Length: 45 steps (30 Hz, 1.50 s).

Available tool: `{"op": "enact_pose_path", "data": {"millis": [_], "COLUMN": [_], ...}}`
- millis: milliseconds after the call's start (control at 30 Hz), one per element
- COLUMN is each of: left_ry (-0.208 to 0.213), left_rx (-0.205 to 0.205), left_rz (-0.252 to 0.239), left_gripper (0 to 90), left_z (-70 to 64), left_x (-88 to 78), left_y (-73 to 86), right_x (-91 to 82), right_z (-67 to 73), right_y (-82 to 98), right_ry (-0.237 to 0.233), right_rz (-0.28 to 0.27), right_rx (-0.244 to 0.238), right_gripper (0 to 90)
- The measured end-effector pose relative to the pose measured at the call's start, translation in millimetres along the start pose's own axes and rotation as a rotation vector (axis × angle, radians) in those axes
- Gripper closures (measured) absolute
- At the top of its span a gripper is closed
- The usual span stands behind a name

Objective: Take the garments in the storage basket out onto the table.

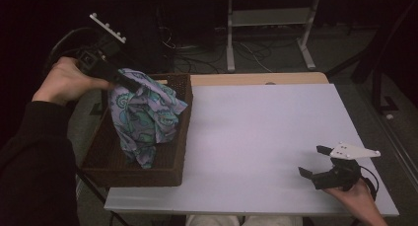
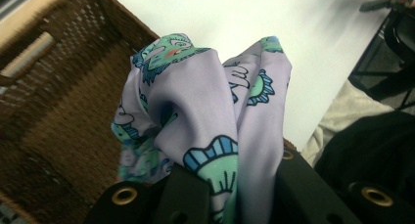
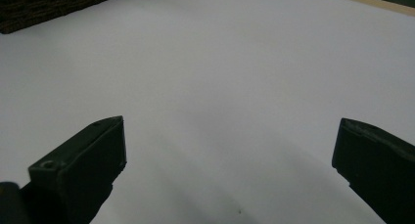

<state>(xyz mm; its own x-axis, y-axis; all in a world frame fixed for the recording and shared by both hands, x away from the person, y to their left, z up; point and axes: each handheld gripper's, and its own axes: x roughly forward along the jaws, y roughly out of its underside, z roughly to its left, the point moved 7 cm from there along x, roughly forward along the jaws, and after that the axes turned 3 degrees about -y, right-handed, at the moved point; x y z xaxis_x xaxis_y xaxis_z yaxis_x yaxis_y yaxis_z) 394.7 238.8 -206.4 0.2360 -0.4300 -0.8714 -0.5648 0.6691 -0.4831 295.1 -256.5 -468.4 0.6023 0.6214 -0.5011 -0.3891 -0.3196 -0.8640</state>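
High view, left of frame: your left gripper [image 1: 129, 81] pinches a crumpled lilac cloth with teal-green prints [image 1: 145, 118] above the brown wicker basket [image 1: 178, 157]; your right gripper [image 1: 316, 161], lower right, stands spread.

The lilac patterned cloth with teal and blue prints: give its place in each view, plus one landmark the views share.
High view: the lilac patterned cloth hangs from the left hand-held gripper at left, over the brown wicker basket.
Left gripper view: it sits at centre, pinched between the black jaws, basket behind.
Right gripper view: not in it.
Shared landmark: the wicker basket; its dark edge is at the right gripper view's top left.
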Motion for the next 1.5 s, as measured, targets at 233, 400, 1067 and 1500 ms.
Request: {"op": "enact_pose_path", "data": {"millis": [233,400,1067,1500], "left_ry": [-0.042,-0.063,-0.066,-0.046], "left_rx": [-0.013,-0.006,0.095,0.114], "left_rz": [-0.013,-0.019,-0.094,-0.186], "left_gripper": [84.3,84.2,84.2,84.2], "left_z": [1.8,0.8,-21.3,-39.2], "left_x": [-21.4,-37.0,-43.8,-36.0], "left_y": [-15.8,-28.9,-79.2,-120.1], "right_x": [-0.1,0.7,2.9,0.6], "right_z": [0.0,0.4,2.7,3.2], "right_y": [-0.1,0.1,-0.7,-0.5], "right_ry": [-0.001,-0.003,-0.015,-0.019], "right_rz": [-0.002,0.002,0.002,-0.006], "right_rx": [-0.002,-0.003,-0.009,0.000], "right_gripper": [0.0,0.0,0.0,0.0]}}
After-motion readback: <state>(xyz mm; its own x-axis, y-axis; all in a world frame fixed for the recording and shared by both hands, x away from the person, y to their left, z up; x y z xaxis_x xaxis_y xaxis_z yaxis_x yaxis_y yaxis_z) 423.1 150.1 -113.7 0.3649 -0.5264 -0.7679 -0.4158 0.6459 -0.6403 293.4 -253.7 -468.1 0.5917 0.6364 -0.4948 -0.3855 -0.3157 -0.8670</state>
